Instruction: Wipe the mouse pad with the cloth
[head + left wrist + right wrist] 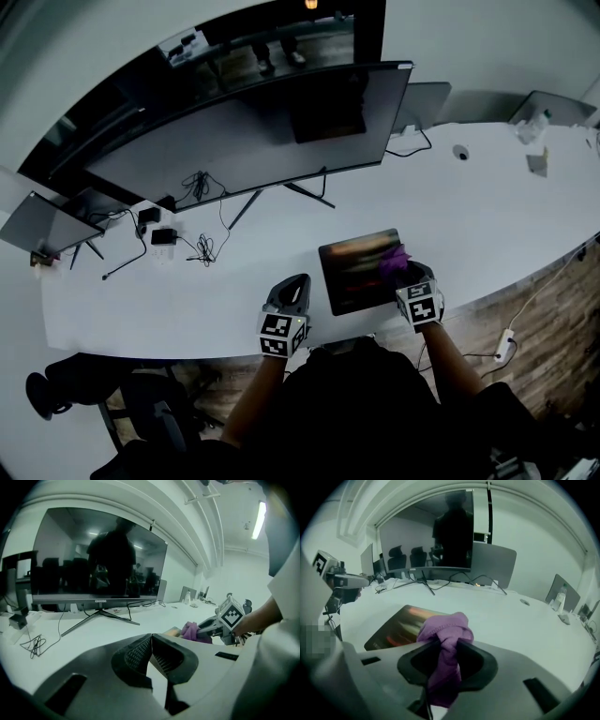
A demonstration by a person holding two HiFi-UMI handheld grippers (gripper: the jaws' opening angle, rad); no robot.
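The crumpled purple cloth [445, 630] is soft and light, a limp thing that bunches and flops. I'd judge it best taken by a gathered fold, as it is here. The right gripper [446, 657] has its jaws clamped on a pinched wad, with a loose bulge of fabric spilling out ahead of them and a tail hanging below. That bulge sits at the right edge of the dark rectangular mouse pad with colourful streaks [356, 272], which lies flat on the white curved desk [487, 206] near its front edge. Whether cloth touches pad I cannot tell. The left gripper [151, 651] hovers just left of the pad, jaws pressed together on nothing, well clear of the cloth
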